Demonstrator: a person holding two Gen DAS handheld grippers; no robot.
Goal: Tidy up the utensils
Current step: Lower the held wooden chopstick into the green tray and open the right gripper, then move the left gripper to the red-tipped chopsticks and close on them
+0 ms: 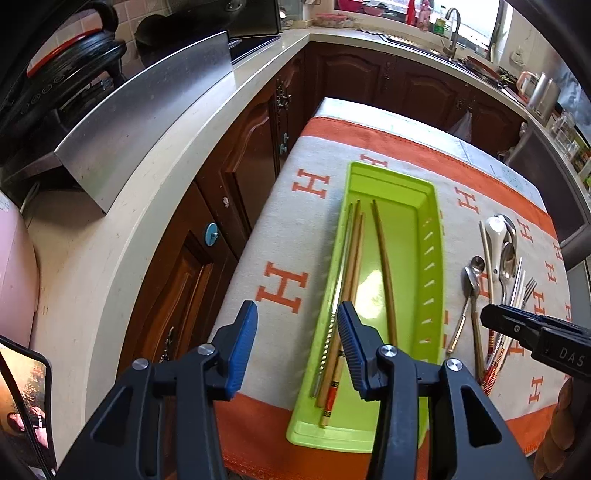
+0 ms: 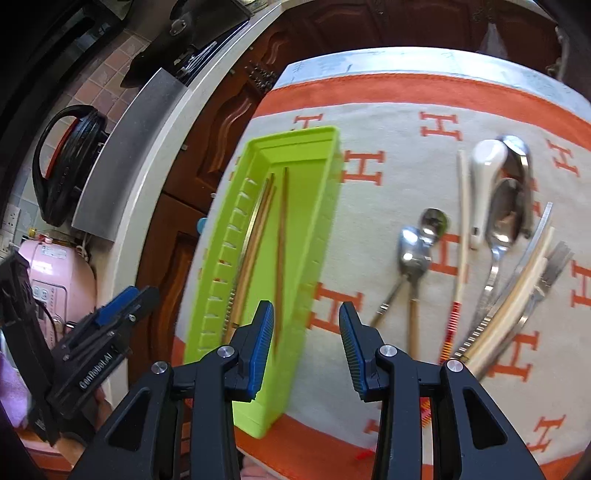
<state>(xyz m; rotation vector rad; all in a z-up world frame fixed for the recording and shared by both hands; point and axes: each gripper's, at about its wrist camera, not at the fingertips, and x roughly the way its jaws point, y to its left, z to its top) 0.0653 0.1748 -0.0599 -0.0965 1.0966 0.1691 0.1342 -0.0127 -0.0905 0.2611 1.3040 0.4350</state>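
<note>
A lime green tray (image 1: 432,258) (image 2: 325,206) lies lengthwise on an orange and beige cloth. Inside it, several chopsticks (image 1: 352,258) (image 2: 258,229) rest along the left side, and a single brown chopstick (image 1: 386,273) (image 2: 281,240) lies apart near the middle. My left gripper (image 1: 297,314) hangs open above the tray's near left rim with nothing between its pads. My right gripper (image 2: 306,314) is open too, above the tray's near right wall, and holds nothing. To the right of the tray lie loose utensils: a white ceramic spoon (image 1: 495,236) (image 2: 484,173), metal spoons (image 2: 413,251), a fork (image 2: 554,266) and pale chopsticks (image 2: 461,221).
A pale stone counter (image 1: 155,206) over dark wooden cabinets (image 1: 236,173) runs close along the table's left edge. It carries a steel panel (image 1: 147,122), a black cooker (image 2: 66,162) and a pink appliance (image 2: 59,280). A sink tap (image 1: 452,26) stands far back.
</note>
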